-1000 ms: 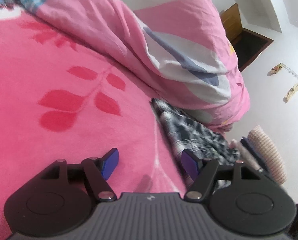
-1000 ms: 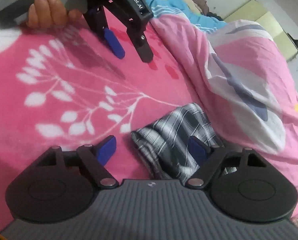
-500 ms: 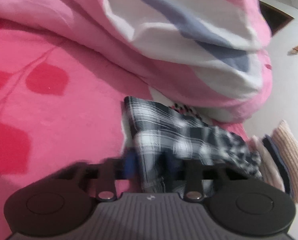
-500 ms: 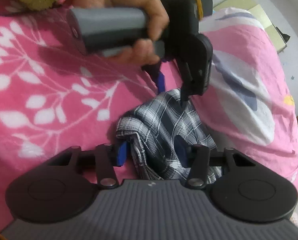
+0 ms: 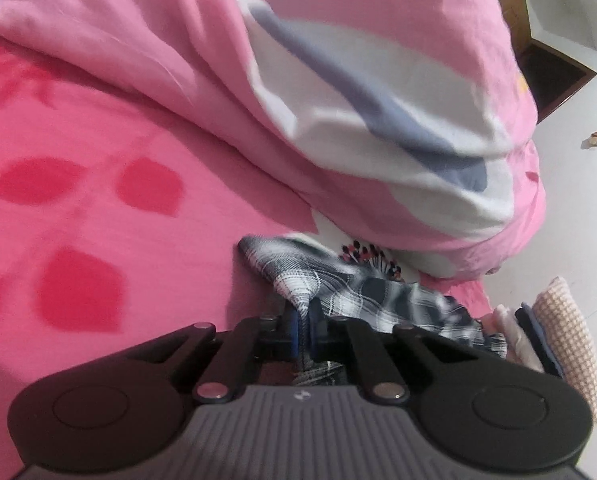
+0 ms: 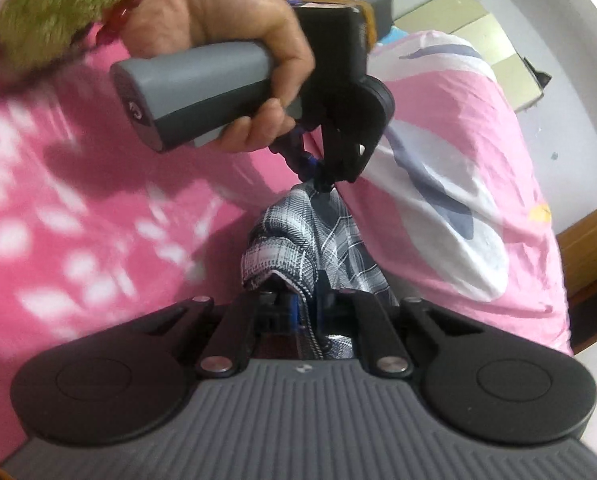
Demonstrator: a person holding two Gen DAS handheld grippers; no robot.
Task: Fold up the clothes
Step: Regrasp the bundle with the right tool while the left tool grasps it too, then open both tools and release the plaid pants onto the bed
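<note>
A black-and-white plaid garment (image 5: 362, 284) lies crumpled on the pink bed sheet (image 5: 98, 220), close to the duvet. My left gripper (image 5: 304, 320) is closing tight on a bunched edge of it, and its blue pads press the cloth. In the right wrist view, the garment (image 6: 298, 232) hangs stretched between both grippers. My right gripper (image 6: 304, 304) is closing on the near edge, with cloth pinched between its pads. The left gripper (image 6: 316, 178) grips the far corner, held by a person's hand (image 6: 218, 28).
A bulky pink, white and blue duvet (image 5: 378, 80) is heaped just behind the garment. Folded clothes (image 5: 558, 320) are stacked at the bed's right edge, with pale floor (image 5: 578, 180) beyond. A green fuzzy sleeve (image 6: 58, 8) fills the upper left of the right wrist view.
Both grippers went from open to shut on the plaid garment. The left one moved in from the open sheet onto the garment's far corner. The cloth is now lifted and bunched.
</note>
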